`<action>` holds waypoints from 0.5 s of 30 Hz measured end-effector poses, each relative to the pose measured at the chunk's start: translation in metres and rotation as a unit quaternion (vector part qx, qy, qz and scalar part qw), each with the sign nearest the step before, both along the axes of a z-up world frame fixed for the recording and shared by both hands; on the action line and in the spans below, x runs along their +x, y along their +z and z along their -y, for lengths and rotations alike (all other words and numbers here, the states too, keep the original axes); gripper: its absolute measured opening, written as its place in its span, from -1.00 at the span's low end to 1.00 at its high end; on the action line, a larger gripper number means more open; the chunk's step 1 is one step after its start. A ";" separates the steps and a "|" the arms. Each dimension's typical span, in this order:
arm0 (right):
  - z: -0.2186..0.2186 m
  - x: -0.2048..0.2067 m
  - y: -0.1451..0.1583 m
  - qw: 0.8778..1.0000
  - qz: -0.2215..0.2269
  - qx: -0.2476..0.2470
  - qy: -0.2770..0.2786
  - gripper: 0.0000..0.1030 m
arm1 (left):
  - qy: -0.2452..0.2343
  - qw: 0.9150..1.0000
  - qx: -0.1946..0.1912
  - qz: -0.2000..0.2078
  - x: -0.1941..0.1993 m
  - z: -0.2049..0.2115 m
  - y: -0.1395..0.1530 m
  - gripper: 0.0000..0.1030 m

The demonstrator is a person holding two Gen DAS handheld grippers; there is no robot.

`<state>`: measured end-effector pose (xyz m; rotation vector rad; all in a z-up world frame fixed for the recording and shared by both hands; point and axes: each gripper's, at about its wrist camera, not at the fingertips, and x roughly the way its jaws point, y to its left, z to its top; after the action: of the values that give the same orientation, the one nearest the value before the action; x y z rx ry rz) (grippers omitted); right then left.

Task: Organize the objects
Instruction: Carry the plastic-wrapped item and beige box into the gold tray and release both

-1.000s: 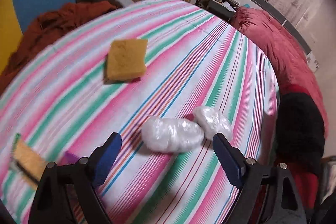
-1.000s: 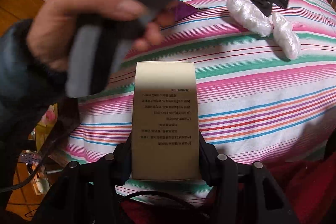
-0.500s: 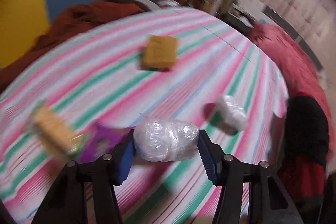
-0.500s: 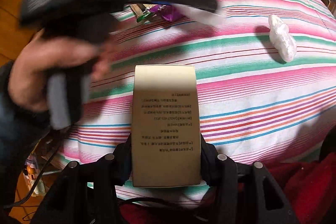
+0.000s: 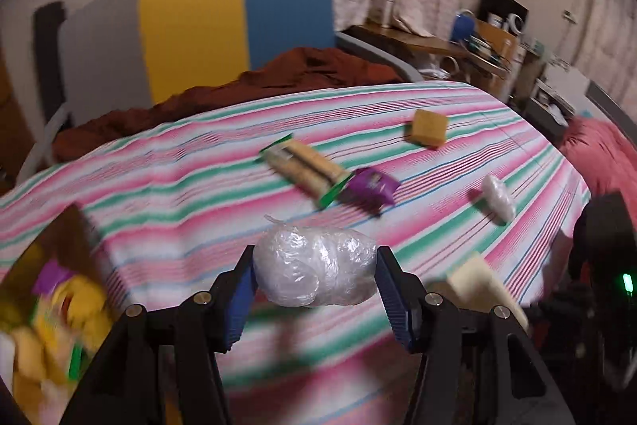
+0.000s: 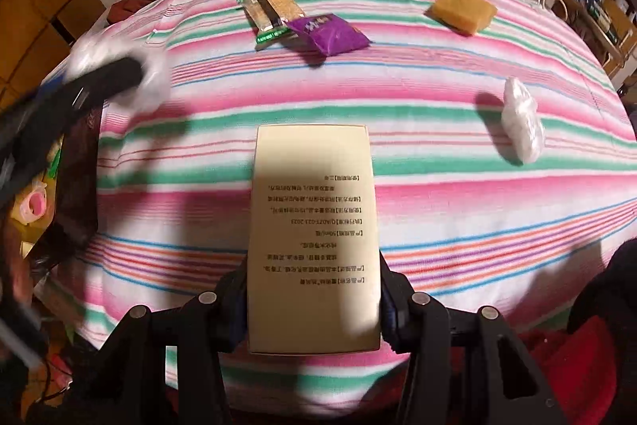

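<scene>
A striped blanket (image 6: 438, 98) is covering the bed. The right claw (image 6: 312, 301) is clenching a cream box (image 6: 312, 237), its long axis pointing toward twelve o'clock. The left claw (image 5: 316, 281) is gripping a plastic-wrapped bundle (image 5: 314, 271) lying crosswise. Only the left view is showing a blurred brown box (image 5: 67, 237) at eight o'clock holding yellow packets (image 5: 51, 325).

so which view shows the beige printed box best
The right wrist view: the beige box fills the centre, gripped by the right tongs, its printed face readable. The left wrist view catches only a blurred corner at the lower right.
</scene>
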<state>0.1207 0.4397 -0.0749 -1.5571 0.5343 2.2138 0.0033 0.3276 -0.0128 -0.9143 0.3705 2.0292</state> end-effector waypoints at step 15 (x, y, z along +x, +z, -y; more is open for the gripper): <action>0.006 -0.022 -0.019 0.999 -0.038 0.032 0.018 -0.01 | 0.049 0.998 0.018 -0.033 0.024 0.066 0.017 0.16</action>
<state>0.0983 0.4336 -0.0935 -1.4656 0.4563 2.3017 0.0269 0.2621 0.0038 -0.8592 0.3303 2.1525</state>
